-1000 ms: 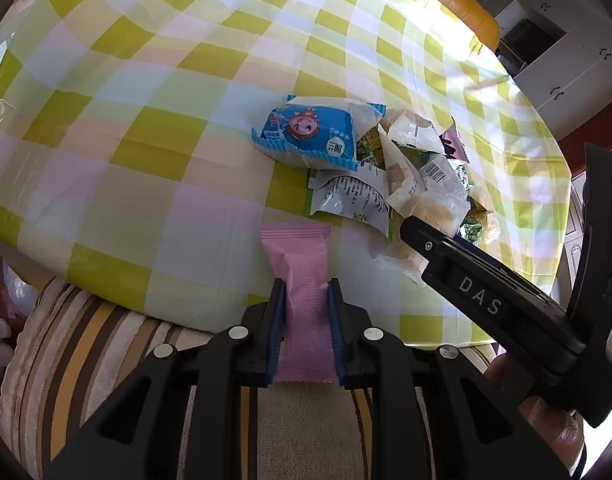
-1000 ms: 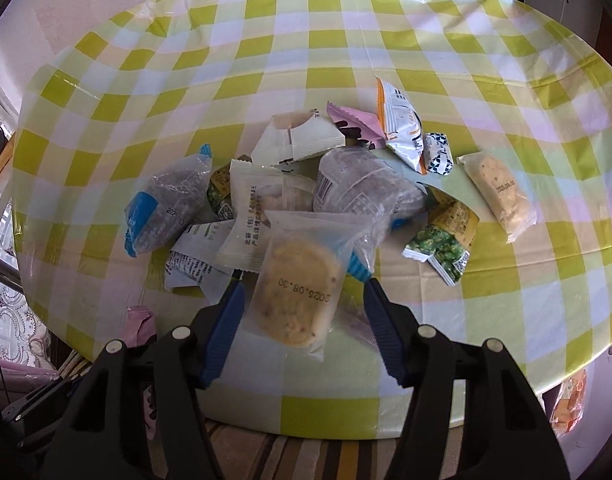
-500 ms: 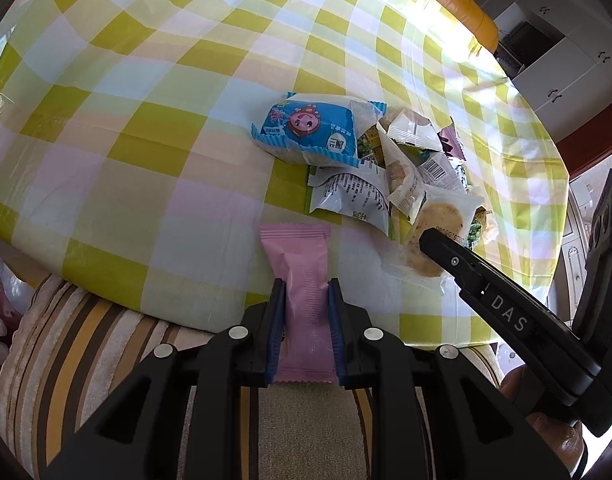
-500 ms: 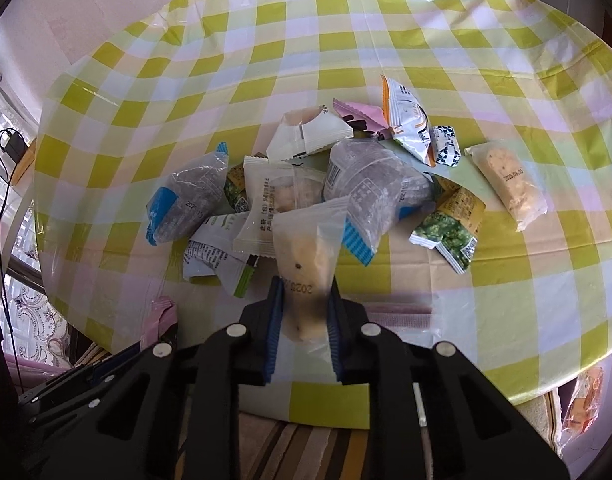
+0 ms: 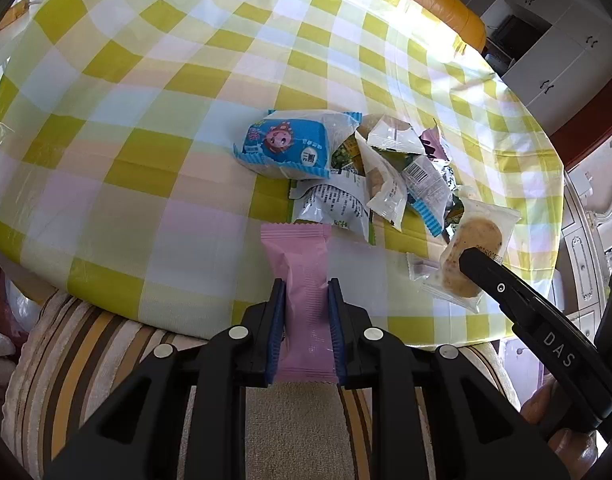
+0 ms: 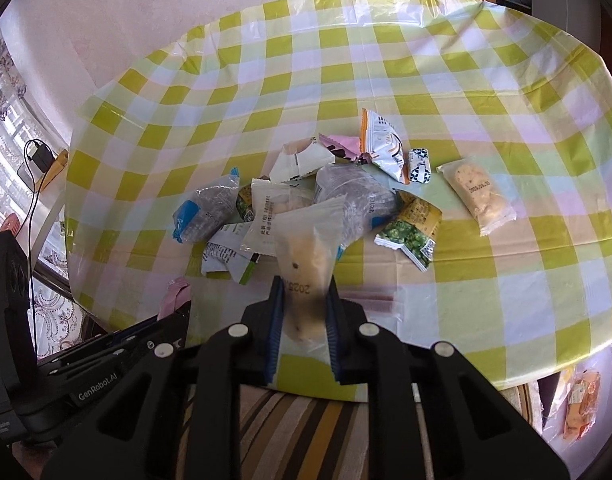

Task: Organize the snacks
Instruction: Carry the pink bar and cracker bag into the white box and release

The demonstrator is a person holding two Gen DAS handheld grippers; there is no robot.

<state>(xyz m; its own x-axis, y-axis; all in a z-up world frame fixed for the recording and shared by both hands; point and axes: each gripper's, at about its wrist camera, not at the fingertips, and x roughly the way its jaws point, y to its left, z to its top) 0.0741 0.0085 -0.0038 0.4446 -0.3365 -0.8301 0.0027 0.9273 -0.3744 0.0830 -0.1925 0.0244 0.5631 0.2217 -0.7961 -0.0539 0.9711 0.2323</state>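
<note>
Fingers of left gripper (image 5: pixel 306 300) clamped on pink packet (image 5: pixel 302 276) over near tabletop (image 5: pixel 146 128) edge; right gripper (image 6: pixel 304 300) just closed, gripping clear biscuit packet (image 6: pixel 306 248) lifted beside snack pile (image 6: pixel 306 200).

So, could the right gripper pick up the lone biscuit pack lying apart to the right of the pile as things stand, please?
Probably not yet: the right gripper is shut on a clear biscuit packet, so its jaws are occupied. The lone biscuit pack itself lies uncovered on the tablecloth.
</note>
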